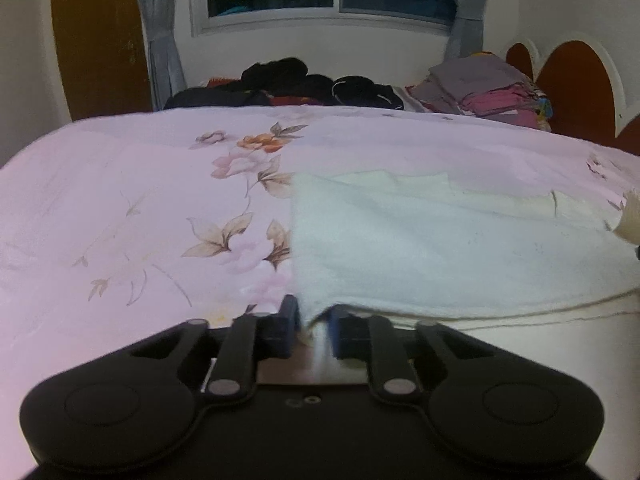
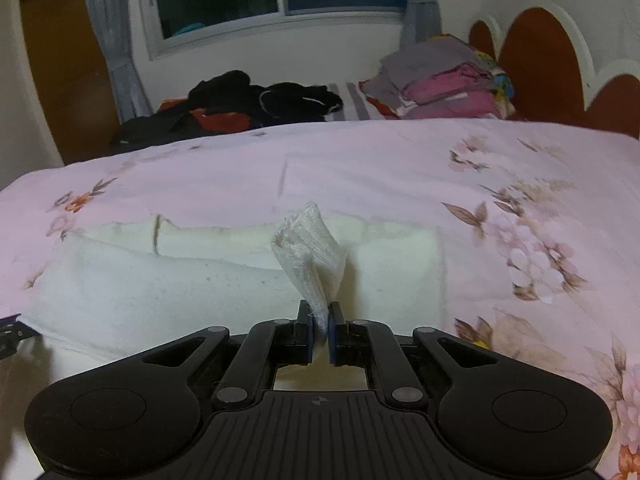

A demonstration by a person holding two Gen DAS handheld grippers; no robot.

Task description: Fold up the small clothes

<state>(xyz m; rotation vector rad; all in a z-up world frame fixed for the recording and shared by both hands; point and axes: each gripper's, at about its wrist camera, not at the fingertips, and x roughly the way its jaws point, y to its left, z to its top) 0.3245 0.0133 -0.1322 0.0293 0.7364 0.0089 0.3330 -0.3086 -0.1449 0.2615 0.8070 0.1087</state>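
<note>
pinching white garment [image 2: 316,264] corner, right-view only

Left tongs [image 1: 314,322] and right tongs [image 2: 319,326] both clamped, angled downward.

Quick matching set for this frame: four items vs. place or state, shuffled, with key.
1. white garment
2. black clothes
3. folded stack
4. right gripper

A. by the headboard
B. shut on a ribbed corner
C. loose heap under the window
D. spread on the floral cover, near edge

Pairs: 1-D, 2-C, 3-A, 4-B
</note>
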